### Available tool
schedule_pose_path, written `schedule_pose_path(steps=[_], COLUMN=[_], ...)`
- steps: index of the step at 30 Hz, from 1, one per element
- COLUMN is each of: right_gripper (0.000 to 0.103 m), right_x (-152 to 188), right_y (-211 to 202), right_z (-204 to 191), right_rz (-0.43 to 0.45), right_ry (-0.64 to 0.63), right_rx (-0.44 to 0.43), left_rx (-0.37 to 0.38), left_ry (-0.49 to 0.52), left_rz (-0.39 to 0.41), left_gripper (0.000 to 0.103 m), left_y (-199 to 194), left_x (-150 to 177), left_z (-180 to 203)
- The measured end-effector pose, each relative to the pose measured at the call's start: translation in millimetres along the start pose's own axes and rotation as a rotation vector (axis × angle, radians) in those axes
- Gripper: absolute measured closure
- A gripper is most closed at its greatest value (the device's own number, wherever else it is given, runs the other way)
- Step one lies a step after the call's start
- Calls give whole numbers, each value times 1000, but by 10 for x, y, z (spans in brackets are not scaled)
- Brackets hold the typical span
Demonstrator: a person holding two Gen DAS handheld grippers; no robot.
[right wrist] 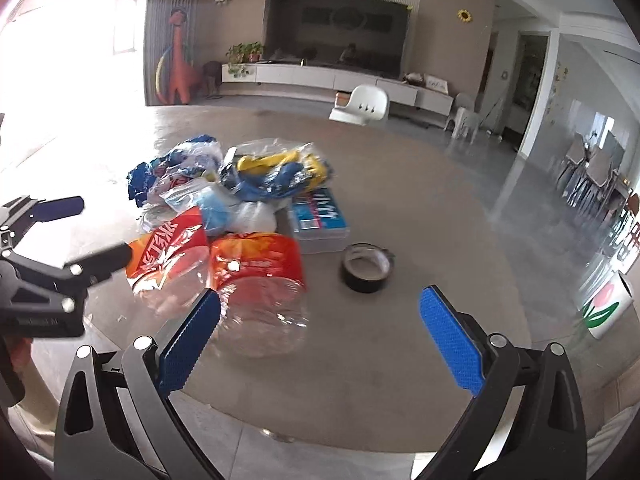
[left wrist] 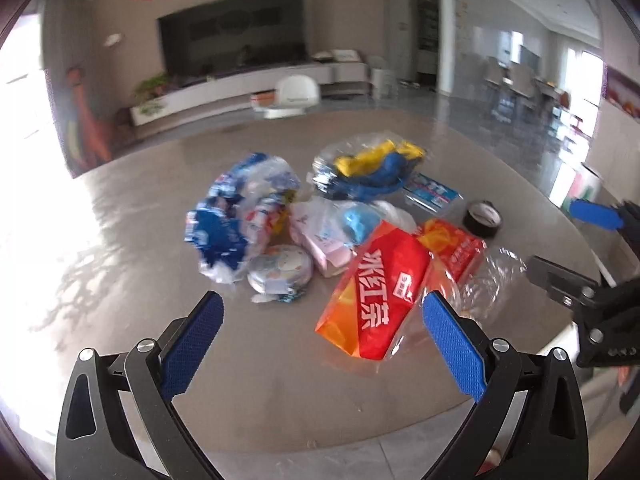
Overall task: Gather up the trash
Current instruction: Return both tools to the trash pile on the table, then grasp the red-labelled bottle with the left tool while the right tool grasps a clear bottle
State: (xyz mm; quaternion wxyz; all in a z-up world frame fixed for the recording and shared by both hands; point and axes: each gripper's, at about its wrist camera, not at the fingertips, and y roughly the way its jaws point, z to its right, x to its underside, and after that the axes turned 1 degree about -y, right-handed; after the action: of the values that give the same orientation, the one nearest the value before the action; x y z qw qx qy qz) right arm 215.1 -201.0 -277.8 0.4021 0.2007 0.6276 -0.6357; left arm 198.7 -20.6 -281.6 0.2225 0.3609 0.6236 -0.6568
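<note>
Crinkled plastic wrappers (left wrist: 372, 292) lie heaped mid-bench (left wrist: 120, 272), so the left gripper (left wrist: 322, 318) and right gripper (right wrist: 320, 312) hover nearby, jaws spread wide, seemingly ready to pick.

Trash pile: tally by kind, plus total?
Red-orange bottles: 2
Crumpled plastic bags: 3
Round tin: 1
Tape roll: 1
Flat blue-label box: 1
Total: 8
</note>
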Motion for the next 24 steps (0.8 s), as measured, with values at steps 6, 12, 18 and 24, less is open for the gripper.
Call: schedule_pose_path(steps=[6,12,18,24], right_gripper=[4,4,4,14], right_x=[99,147,104,139], right_y=[209,339,461,531], right_z=[-33,-60,42,175], right_rz=[-59,-86,-94,-121], right_ry=[20,-1,25,74], right_rx=[-25,-46,-95,-142], left_rx=[141,202,269,368], left_ry=[-52,-94,-98,-127], left_rz=[-73,-95,-115,-155], left_gripper=[5,5,5,5], left_y=[314,406,500,632], left_x=[25,30,-26,-62], left_z=[-151,-148,-109,-59])
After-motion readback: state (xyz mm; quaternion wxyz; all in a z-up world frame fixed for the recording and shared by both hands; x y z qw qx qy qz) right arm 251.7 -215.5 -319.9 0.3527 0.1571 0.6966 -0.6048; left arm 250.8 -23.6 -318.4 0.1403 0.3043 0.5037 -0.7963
